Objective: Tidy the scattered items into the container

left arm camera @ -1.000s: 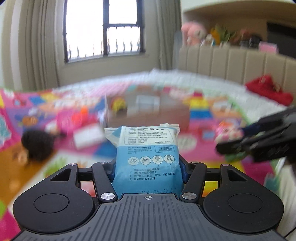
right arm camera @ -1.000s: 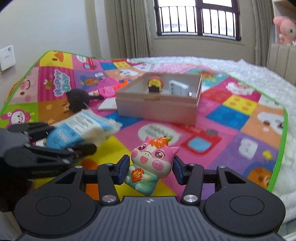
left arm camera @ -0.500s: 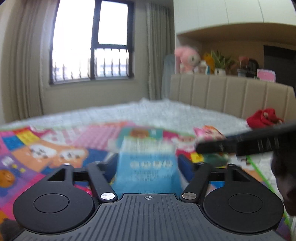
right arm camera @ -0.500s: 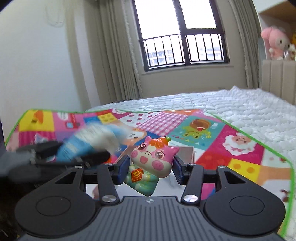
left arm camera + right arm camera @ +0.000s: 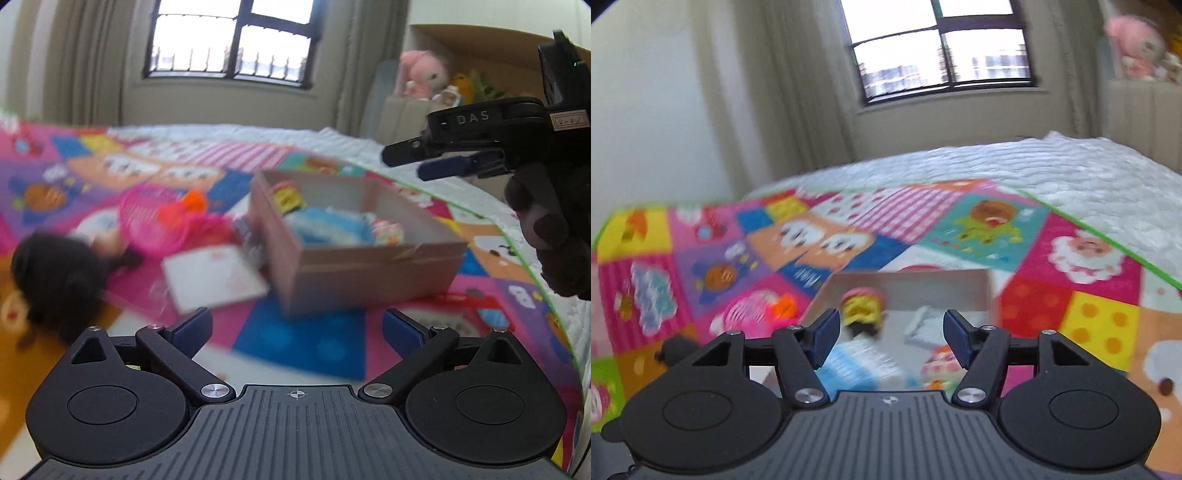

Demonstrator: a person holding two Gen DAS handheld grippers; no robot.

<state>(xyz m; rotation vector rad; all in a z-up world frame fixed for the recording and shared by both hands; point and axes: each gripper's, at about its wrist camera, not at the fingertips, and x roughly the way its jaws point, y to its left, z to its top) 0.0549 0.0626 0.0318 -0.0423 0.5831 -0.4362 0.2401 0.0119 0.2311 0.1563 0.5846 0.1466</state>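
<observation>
The cardboard box stands on the colourful mat. Inside it lie the blue pack, the pink pig toy and a yellow toy. My left gripper hangs short of the box, its jaws opening wide with nothing between them. The right gripper hovers above the box's right end. In the right wrist view that gripper is opening over the box, and its pads touch nothing. Below it lie the blue pack, the pig toy, the yellow toy and a white item.
Left of the box lie a white card, a pink round thing with an orange piece, and a black round thing. The white quilt lies beyond the mat's green edge. A gloved hand holds the right gripper.
The left gripper let go of the blue pack and the right gripper let go of the pig toy; both now lie in the box. Both pairs of jaws have spread.
</observation>
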